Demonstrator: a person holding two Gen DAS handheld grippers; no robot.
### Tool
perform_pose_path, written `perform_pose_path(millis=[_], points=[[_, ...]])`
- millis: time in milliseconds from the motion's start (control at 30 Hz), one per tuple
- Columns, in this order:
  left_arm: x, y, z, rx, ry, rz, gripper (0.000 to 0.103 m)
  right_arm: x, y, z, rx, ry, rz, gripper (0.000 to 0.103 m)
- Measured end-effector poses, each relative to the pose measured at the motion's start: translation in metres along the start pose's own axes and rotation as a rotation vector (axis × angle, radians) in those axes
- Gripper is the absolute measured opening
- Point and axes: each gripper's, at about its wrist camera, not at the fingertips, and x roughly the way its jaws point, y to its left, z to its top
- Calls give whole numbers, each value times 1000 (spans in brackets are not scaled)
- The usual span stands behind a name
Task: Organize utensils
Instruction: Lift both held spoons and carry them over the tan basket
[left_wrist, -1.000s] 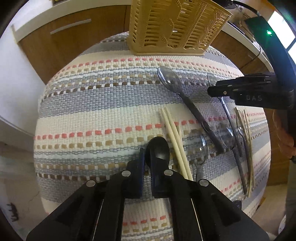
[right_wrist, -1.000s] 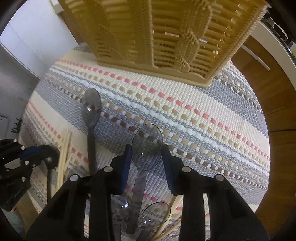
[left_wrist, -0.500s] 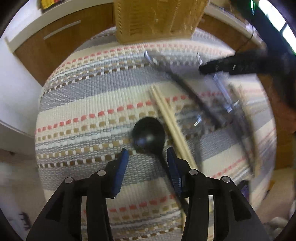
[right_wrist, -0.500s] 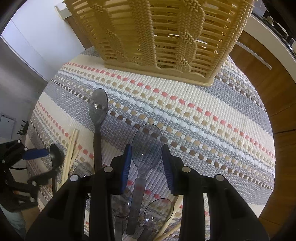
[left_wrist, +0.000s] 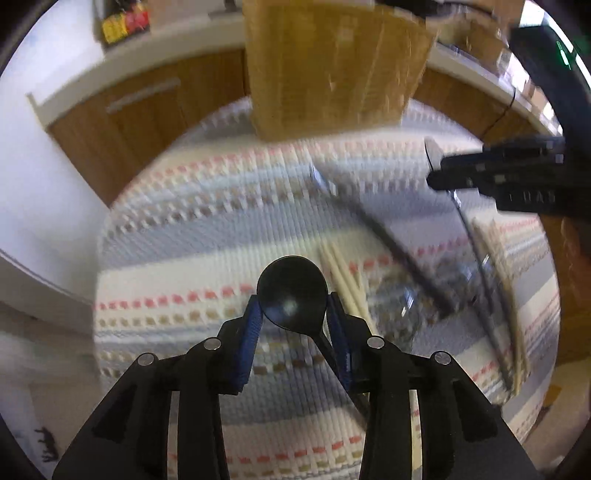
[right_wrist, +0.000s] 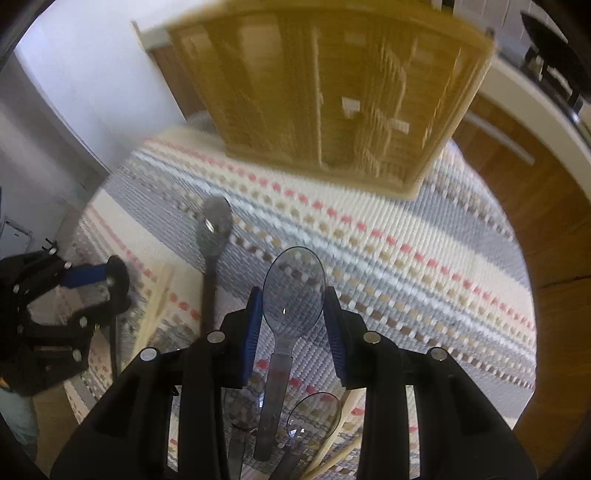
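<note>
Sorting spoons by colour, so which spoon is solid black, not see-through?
The black spoon, its bowl between the left hand-held gripper's pads. The clear spoon in the right hand-held gripper shows the mat through it.

We see a woven mat (left_wrist: 207, 236) striped in cream and grey with rows of coral and tan dashes, a glossy black plastic spoon (left_wrist: 291, 297), a clear grey-tinted plastic spoon (right_wrist: 293, 286), pale cream chopsticks (left_wrist: 341, 277) and a mustard-yellow lattice basket (right_wrist: 332, 96).
</note>
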Motion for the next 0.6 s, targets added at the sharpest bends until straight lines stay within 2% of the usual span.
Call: perform_pose_path(millis=[167,333,400,467,600], points=[[-59,6,26,7,-261,53,34,-65,-2,-5,-26,-255,24,31],[-120,1,75,1,-517,100,34,-140,-8,21,-7,-516,-29,31],[-135,-7,103,-12,-607,143,34,-162,-13,31,19,-618,-78,31],[-139,-14,129,-33,-674,180,34,-179,-20,46,60,-725,-193,31],[-123,-20,162,-50,-728,258,34,-180,-25,76,132,-836,-304,31]])
